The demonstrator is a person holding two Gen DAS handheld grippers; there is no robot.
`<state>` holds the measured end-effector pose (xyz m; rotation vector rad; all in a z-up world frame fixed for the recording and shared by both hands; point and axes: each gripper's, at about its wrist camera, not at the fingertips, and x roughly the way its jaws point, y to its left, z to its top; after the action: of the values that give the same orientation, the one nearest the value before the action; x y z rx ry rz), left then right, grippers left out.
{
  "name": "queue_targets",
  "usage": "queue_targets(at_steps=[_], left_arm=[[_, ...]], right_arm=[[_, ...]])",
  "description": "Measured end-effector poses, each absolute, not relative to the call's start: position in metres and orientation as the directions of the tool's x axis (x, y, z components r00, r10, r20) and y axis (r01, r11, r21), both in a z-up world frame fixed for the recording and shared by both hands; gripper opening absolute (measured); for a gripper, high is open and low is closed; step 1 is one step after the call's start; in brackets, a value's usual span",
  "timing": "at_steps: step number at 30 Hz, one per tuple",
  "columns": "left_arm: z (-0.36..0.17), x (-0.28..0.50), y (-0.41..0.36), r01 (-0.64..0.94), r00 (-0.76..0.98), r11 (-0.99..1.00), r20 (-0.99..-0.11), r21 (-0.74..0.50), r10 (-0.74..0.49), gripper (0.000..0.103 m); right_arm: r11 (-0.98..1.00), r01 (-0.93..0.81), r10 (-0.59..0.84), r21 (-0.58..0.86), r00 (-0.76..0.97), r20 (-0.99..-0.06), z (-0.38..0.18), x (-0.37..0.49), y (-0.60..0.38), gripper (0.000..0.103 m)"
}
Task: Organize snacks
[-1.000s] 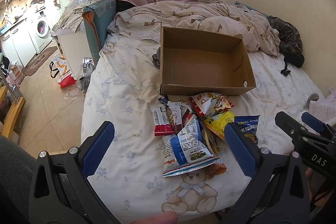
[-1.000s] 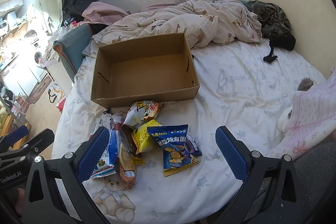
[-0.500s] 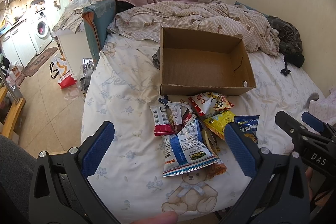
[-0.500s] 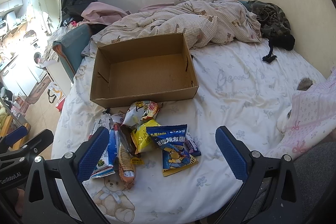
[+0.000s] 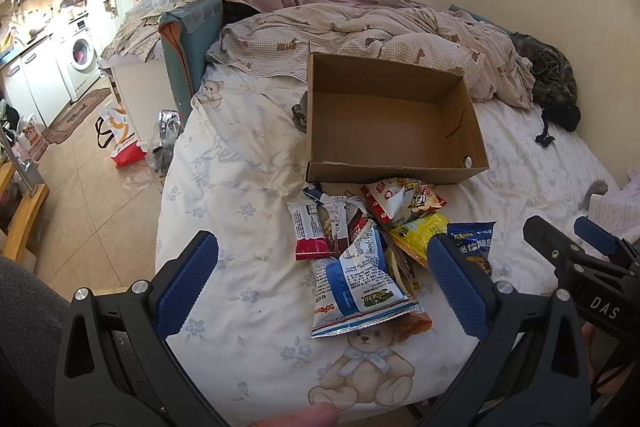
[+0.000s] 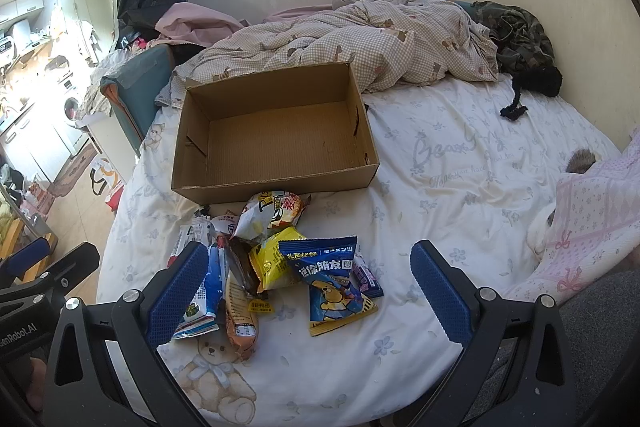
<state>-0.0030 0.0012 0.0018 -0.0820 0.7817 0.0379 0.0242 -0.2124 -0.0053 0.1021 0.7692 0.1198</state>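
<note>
An empty open cardboard box lies on the bed. A pile of snack packets sits just in front of it: a white-and-blue bag, a red-and-white bar, a yellow bag, a blue bear bag and a white-red bag. My left gripper is open and empty, above the near edge of the pile. My right gripper is open and empty, over the pile's right side. Each gripper shows at the edge of the other's view.
A rumpled checked quilt lies behind the box, dark clothes at the far right. A pink blanket covers the bed's right side. The bed's left edge drops to a tiled floor with bags.
The right wrist view has shifted very slightly; the left has not moved. The packets and box lie as before.
</note>
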Motion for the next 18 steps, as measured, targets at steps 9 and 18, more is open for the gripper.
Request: queue_targets(at_steps=[9, 18], left_arm=[[0.0021, -0.0032, 0.0011, -0.064, 0.71, 0.996, -0.705, -0.059, 0.004, 0.103], [0.0033, -0.002, 0.0061, -0.071, 0.707, 0.995, -0.707, -0.064, 0.004, 0.103]], right_arm=[[0.988, -0.071, 0.146, 0.136, 0.712, -0.687, -0.0055, 0.0241, -0.2132, 0.102], [0.987, -0.071, 0.149, 0.141, 0.711, -0.687, -0.0055, 0.0241, -0.2164, 0.102]])
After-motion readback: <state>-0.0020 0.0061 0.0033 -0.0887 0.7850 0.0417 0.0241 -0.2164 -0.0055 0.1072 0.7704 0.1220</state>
